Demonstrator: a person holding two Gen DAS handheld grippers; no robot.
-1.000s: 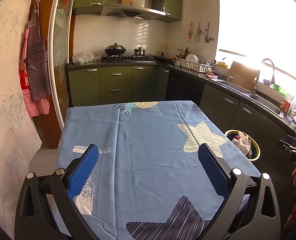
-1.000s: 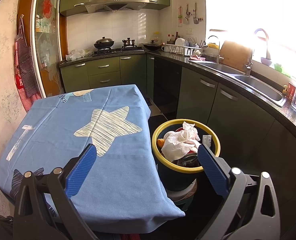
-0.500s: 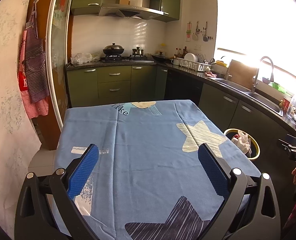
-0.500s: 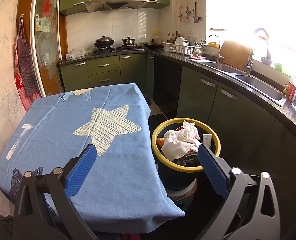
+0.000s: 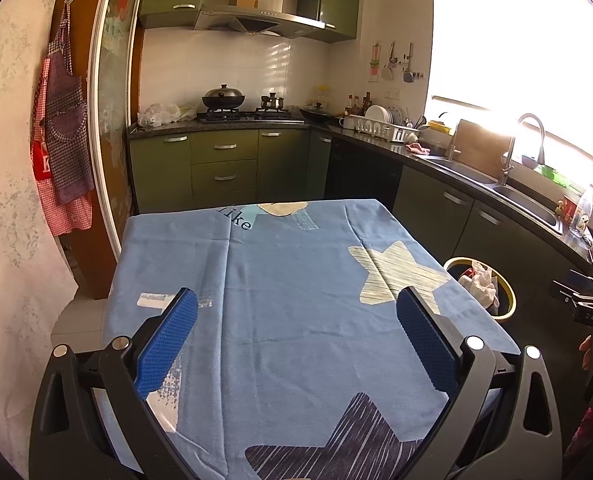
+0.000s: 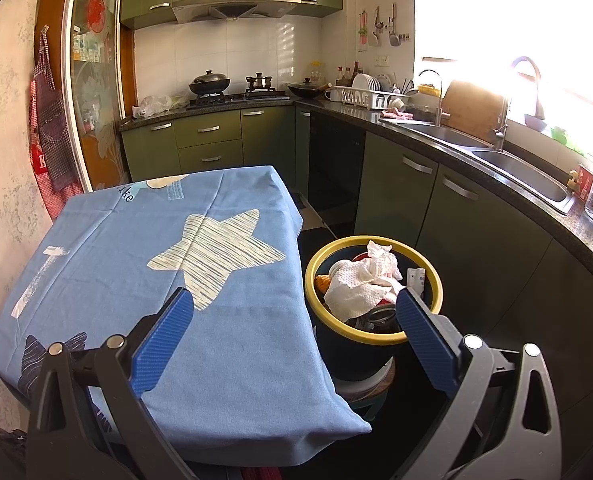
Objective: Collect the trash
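A dark trash bin with a yellow rim stands on the floor right of the table, filled with crumpled white paper and other trash. The left wrist view shows the same bin at the right. My left gripper hangs open over the blue star-patterned tablecloth, nothing between its blue pads. My right gripper is open too, held above the table's right edge and the bin, its right finger in front of the bin's rim. I see no loose trash on the cloth.
Green cabinets and a dark counter with a sink run along the right. A stove with pots stands at the back. Aprons hang on the left wall. The other gripper's body and a hand show at the far right.
Both grippers stay open and nearly still. The left view has drifted slightly, so the table and bin sit a little lower in it.
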